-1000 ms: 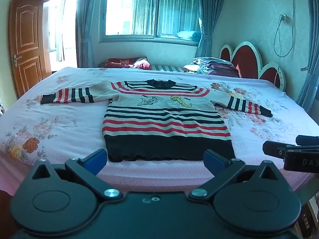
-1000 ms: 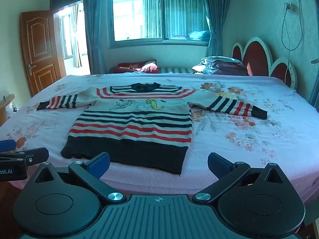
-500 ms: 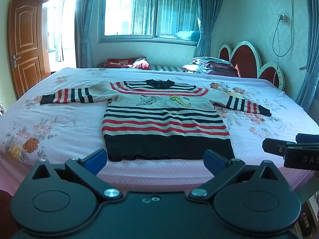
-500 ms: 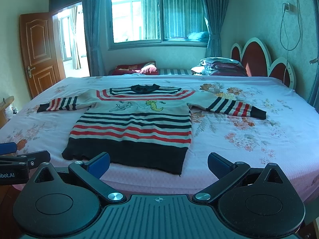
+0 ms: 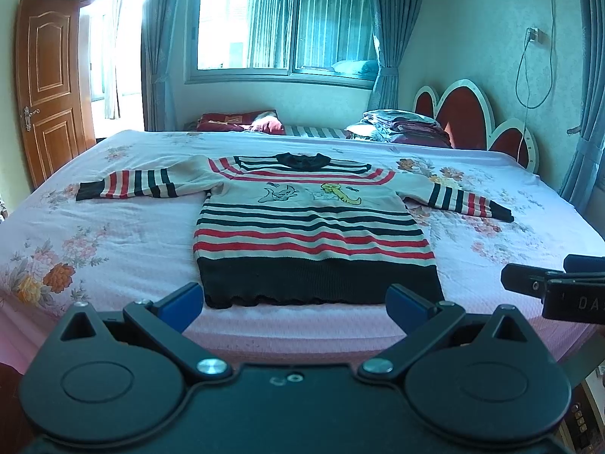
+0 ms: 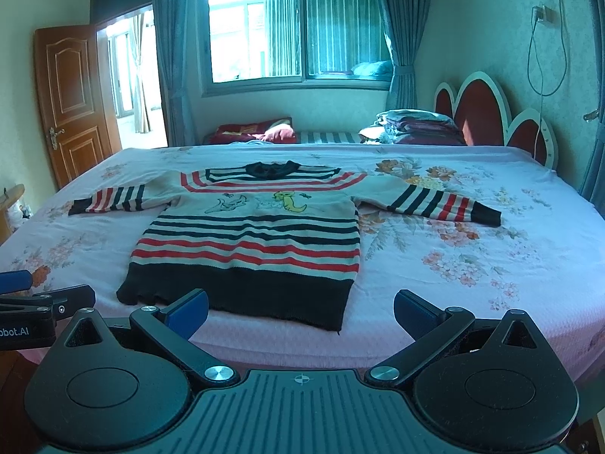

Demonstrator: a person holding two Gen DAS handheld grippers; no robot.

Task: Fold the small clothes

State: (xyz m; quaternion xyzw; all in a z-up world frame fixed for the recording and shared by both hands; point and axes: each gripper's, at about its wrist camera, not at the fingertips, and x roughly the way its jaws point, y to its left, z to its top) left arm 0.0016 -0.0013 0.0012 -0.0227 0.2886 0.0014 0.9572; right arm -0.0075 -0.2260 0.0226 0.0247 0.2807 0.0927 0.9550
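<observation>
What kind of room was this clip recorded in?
A home bedroom, most likely. A wide bed with a floral sheet fills the view, with a scalloped red headboard at one end, a curtained window behind it, and folded bedding stacked near the headboard.

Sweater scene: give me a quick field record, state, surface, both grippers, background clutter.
sweater: striped, spread flat face up, both sleeves out to the sides, unfolded
surface: bed with pink floral sheet
left gripper: open, empty, short of the hem
right gripper: open, empty, off the hem's right corner
contact: none with the sweater
background: folded clothes stacked by the headboard
</observation>
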